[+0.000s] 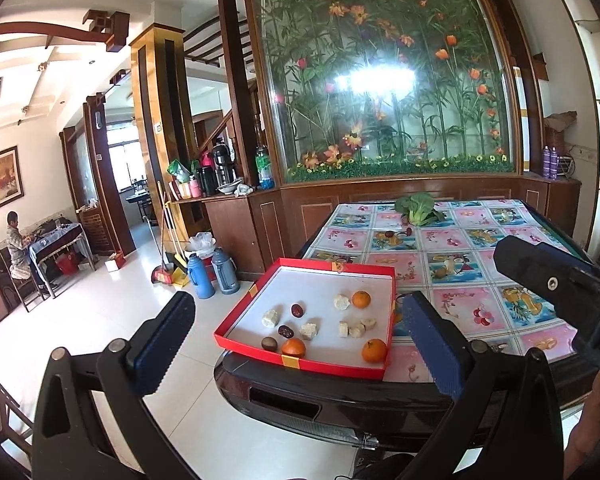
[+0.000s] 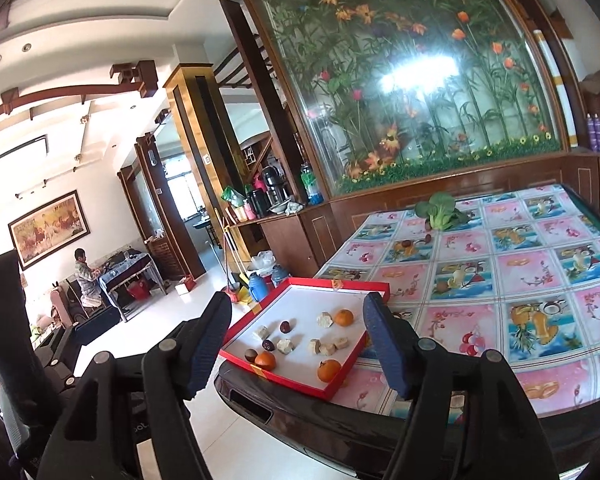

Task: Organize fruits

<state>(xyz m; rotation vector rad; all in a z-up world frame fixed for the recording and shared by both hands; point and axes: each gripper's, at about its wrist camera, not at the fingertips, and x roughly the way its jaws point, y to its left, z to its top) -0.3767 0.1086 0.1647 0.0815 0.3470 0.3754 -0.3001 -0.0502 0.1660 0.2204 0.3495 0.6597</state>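
Note:
A red box lid [image 1: 260,354] [image 2: 292,382] with a white floor sits at the table's near left corner. In it lie three oranges [image 1: 374,351] [image 2: 329,371], dark red dates [image 1: 297,310] [image 2: 285,326], a brown chestnut [image 1: 269,344] and several pale cut chunks [image 1: 270,318] [image 2: 325,319]. My left gripper [image 1: 300,354] is open and empty, held in the air in front of the box. My right gripper [image 2: 294,356] is open and empty, also short of the box. The right gripper's body shows in the left wrist view [image 1: 560,280].
The table [image 1: 480,280] [image 2: 520,280] has a fruit-print cloth. A green leafy vegetable [image 1: 416,208] [image 2: 440,208] and small dark fruits [image 1: 404,233] lie at its far side. Thermoses [image 1: 216,272] stand on the floor left. A wooden cabinet with glass panel stands behind.

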